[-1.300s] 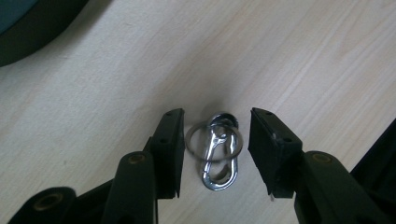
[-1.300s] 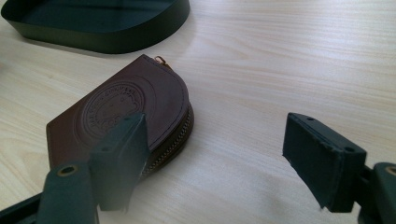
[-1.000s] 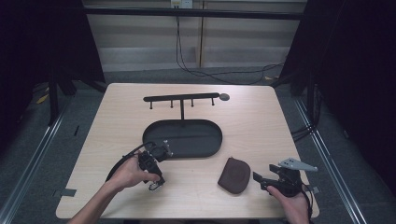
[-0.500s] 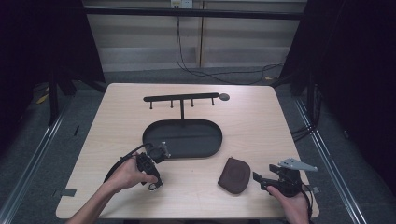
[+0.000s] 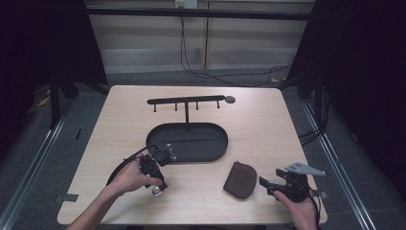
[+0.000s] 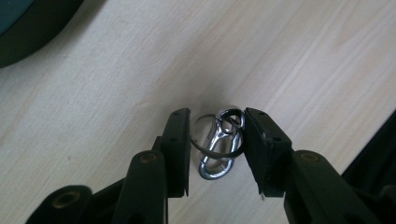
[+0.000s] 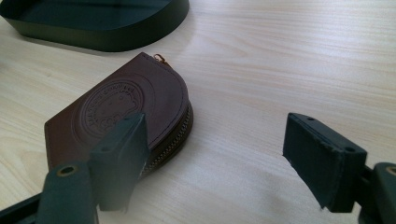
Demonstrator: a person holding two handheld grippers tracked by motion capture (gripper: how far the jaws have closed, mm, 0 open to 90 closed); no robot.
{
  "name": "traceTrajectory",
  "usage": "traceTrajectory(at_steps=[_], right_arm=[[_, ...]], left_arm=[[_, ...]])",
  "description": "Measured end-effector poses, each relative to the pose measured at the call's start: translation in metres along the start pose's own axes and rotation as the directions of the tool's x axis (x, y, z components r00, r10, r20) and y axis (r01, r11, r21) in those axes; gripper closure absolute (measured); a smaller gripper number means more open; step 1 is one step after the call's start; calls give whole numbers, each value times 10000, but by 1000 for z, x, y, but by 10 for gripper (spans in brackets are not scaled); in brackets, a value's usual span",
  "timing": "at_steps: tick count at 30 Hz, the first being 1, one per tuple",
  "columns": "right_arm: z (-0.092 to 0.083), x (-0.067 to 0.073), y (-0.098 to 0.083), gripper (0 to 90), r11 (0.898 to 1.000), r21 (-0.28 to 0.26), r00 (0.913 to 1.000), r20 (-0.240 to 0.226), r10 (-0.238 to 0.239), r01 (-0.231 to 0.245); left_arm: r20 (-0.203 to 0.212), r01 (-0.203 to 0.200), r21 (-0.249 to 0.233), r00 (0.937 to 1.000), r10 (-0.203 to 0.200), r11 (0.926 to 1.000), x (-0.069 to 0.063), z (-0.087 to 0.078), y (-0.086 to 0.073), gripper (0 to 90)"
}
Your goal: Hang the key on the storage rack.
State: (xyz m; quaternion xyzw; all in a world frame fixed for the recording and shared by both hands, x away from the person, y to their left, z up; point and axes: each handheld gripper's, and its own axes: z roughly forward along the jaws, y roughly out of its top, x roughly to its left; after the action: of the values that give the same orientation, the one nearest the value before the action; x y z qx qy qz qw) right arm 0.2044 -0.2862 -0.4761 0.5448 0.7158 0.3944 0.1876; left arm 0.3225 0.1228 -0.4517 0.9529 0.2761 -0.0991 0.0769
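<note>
At lower left of the high view the left gripper (image 5: 158, 184) has its jaws nearly closed, while the right gripper (image 5: 270, 184) at lower right gapes wide.

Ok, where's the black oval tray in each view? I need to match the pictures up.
High view: the black oval tray sits mid-table, just nearer than the hook rack.
Left gripper view: top left corner, up-left of the snap hook between the jaws.
Right gripper view: top left, behind the brown pouch.
Shared landmark: the light wood tabletop it stands on.
</note>
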Motion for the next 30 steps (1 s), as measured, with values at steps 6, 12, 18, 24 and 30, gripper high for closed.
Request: traceTrajectory(at_steps=[6,12,18,24,30], right_arm=[[0,0,0,221,10000,20,10000,-18,10,-10],[0,0,0,221,10000,31,10000,-25,10,-10],[0,0,0,220,10000,36,10000,-23,0,0],[0,0,0,220,10000,31,10000,-29,5,-5],[0,0,0,220,10000,44,10000,-30,10,-10]], left_arm=[[67,-58,-31,10000,58,10000,-2,-3,1,626],[-2,-81,-1,10000,81,10000,-3,-16,2,626],[-375,-193,-50,9991,191,9998,-6,-29,2,626],[-522,-102,37,9986,104,9999,-3,-41,0,626],[-751,56,159,9972,-44,9999,-1,-53,-2,627]])
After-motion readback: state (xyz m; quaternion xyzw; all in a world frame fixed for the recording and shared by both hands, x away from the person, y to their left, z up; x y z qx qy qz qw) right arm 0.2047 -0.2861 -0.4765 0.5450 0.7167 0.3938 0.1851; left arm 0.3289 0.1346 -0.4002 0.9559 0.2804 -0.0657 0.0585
